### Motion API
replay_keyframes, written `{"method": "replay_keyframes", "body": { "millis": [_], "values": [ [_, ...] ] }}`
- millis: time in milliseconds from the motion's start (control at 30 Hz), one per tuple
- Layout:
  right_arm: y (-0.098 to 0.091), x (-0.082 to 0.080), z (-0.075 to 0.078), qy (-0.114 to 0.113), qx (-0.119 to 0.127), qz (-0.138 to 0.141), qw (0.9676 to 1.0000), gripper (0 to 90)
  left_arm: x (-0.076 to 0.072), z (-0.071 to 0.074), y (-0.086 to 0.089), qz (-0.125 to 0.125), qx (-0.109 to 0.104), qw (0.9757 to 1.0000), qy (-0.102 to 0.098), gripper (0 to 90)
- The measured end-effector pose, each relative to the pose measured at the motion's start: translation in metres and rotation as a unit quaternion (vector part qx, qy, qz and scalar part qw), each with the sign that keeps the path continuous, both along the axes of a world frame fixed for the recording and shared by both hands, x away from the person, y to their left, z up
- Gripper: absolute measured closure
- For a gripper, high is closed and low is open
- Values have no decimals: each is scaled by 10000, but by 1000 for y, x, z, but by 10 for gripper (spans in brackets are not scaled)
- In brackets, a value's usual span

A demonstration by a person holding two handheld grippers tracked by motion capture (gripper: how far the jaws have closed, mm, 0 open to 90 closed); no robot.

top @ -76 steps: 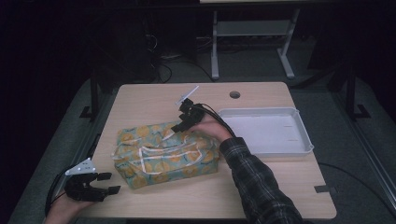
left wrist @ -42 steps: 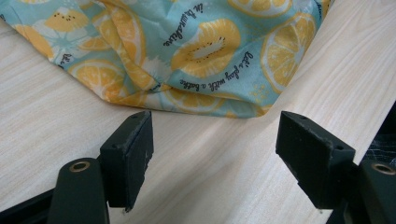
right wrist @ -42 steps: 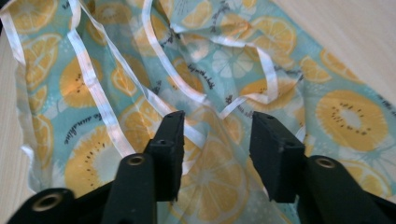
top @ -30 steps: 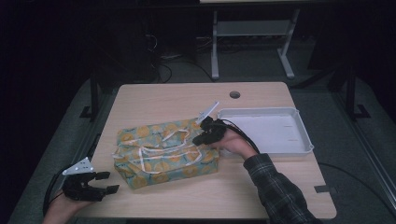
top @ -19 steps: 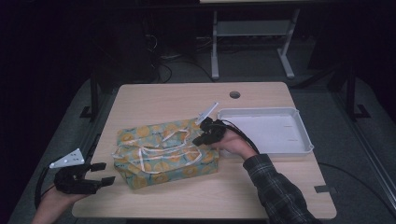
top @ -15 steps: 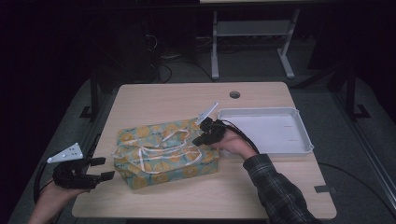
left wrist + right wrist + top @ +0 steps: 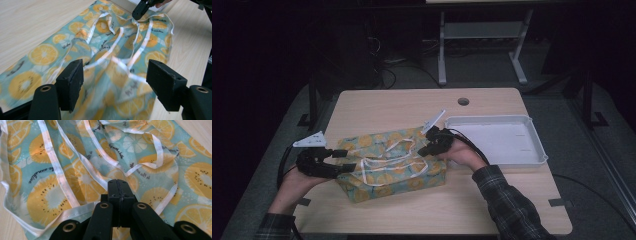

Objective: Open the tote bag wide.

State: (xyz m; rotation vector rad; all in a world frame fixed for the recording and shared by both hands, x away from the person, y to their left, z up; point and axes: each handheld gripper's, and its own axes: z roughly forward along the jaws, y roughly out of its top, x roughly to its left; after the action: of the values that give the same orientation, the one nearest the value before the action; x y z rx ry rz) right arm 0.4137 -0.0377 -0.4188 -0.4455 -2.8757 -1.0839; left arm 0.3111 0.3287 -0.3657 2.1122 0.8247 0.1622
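Note:
A turquoise cloth (image 7: 392,165) printed with orange and kiwi slices lies bunched on the wooden table, with white straps looped over it. My left gripper (image 7: 343,161) is at the cloth's left end, open. Its jaws have just been closing a little. In the left gripper view (image 7: 117,83) a raised fold of the cloth (image 7: 105,50) sits between the wide pads, which do not press on it. My right gripper (image 7: 424,150) is shut at the cloth's right end. In the right gripper view (image 7: 117,183) its tips rest on the cloth (image 7: 75,182) over the straps. Whether any fabric is pinched I cannot tell.
A shallow white tray (image 7: 532,150) stands on the table's right side, just beyond the right hand. A round cable hole (image 7: 463,101) is near the far edge. Bare tabletop (image 7: 402,107) lies behind the cloth. A metal stand's legs (image 7: 442,75) are on the floor beyond.
My left gripper has risen from the table's front left edge and moved right to the cloth's left end. The right gripper earlier shifted right along the cloth and has since stayed put.

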Motion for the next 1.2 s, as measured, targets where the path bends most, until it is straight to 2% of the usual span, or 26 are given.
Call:
{"method": "replay_keyframes", "body": {
  "millis": [200, 333, 433, 600, 733, 800, 1200],
  "values": [
    [-1, 0, 0, -2, -9, -1, 10000, 892, 14, -11, -11, -131, 51, 9997, 196, 350],
    [-1, 0, 0, -12, 7, 0, 10000, 892, 17, -18, -15, -155, 78, 9992, 349, 389],
    [-1, 0, 0, -24, -7, 5, 10000, 892, 18, -21, -18, -222, 214, 9987, 418, 438],
    [-2, 0, 1, -28, 22, -6, 10000, 892, 19, -24, -21, -337, 333, 9976, 507, 614],
    [-3, -1, 2, -40, 38, -26, 10000, 892, 19, -25, -22, -476, 344, 9967, 552, 814],
    [-3, -2, 3, -68, 44, -29, 10000, 893, 18, -24, -22, -532, 364, 9964, 548, 878],
    [-17, -8, 15, -281, 188, -82, 9994, 894, 8, -14, -14, -510, 85, 9978, 421, 895]
  ]
}}
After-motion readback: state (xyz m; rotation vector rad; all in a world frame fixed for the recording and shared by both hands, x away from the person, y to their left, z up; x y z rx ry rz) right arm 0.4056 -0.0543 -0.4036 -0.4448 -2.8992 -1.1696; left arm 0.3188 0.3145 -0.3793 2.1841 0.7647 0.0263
